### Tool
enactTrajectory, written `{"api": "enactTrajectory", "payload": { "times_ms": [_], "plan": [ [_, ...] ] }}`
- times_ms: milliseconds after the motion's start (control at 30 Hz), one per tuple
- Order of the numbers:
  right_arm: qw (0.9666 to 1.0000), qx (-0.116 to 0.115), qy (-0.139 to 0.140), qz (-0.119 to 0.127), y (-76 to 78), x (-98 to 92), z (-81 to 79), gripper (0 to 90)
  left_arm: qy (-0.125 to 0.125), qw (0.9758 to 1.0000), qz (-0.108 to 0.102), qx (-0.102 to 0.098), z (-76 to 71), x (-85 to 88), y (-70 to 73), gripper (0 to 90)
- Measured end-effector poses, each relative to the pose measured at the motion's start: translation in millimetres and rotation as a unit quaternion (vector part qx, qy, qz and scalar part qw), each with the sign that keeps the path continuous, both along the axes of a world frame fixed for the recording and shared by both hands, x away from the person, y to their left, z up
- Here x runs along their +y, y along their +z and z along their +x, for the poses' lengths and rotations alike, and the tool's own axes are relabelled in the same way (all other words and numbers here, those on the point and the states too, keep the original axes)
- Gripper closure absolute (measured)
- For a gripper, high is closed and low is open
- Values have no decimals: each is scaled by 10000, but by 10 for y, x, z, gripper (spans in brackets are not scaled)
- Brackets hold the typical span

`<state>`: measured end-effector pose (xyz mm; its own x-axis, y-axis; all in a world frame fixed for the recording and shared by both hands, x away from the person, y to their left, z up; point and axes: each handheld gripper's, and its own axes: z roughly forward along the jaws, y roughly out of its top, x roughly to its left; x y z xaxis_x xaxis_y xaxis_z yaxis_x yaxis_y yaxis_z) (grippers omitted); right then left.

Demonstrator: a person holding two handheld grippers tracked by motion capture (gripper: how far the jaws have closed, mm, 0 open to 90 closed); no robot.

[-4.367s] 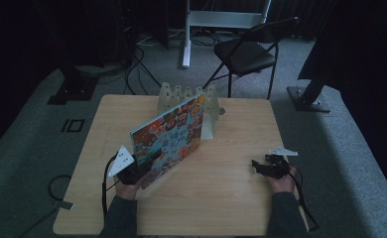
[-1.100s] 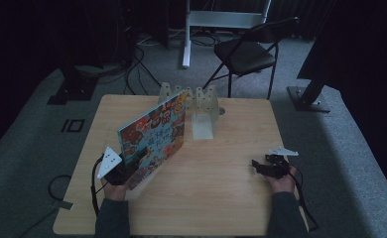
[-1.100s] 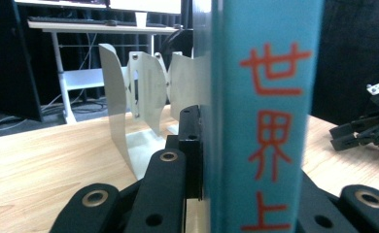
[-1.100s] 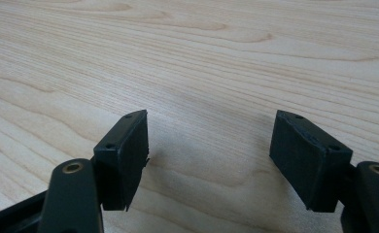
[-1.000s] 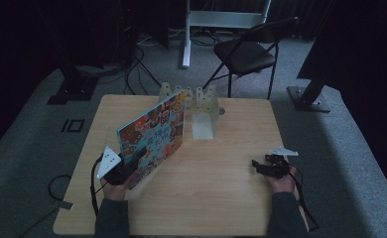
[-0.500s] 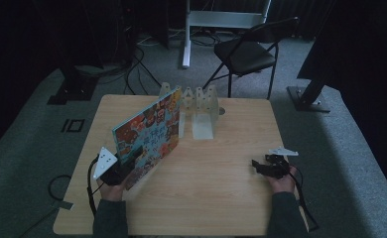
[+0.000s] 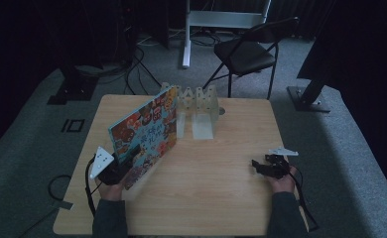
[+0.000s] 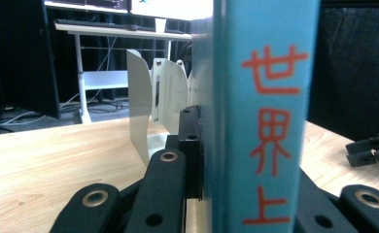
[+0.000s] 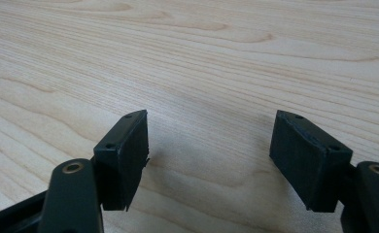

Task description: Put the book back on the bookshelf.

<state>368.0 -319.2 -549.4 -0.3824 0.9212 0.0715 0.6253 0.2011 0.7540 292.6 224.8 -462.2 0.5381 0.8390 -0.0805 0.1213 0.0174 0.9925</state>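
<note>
So the left tool (image 7: 124, 171) is clamped on the spine end of a picture book (image 7: 144, 136), and the book stands upright on its bottom edge on the bench (image 7: 221, 198), just in front and to the left of the white book rack (image 7: 196, 106). In the left gripper view the teal spine (image 8: 265, 111) with its red characters sits right between the black jaws, pads pressed on both covers low down near the bench.

Handling-wise, it looks like a thin hardcover: stiff boards, so it shouldn't flop or bend when held from one end, and probably fairly light. The glossy cover is the catch, since it could slide in the pads if the grip loosens, and a tall flat thing held by its near end will want to swing or tip sideways. Pinching close to the spine, near the bottom corner, looks like the sensible hold, because the spine is the stiffest part and the pages can't fan open there.

The far end of the book reaches up close to the rack's leftmost divider; whether it touches is hard to tell from above.

The right tool (image 7: 261, 167) rests well to the right of the rack's front, jaws spread apart over bare wood with nothing between them.
</note>
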Motion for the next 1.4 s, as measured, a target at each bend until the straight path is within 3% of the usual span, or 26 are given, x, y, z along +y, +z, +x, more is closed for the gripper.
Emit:
{"api": "enactTrajectory", "payload": {
  "times_ms": [933,1400],
  "plan": [
    [10000,2,9,15,0,-3,2,299,330,9986,397,-123,166,-203,94,807],
    [10000,7,12,31,0,-4,3,299,495,9980,381,-106,259,-262,96,807]
  ]
}}
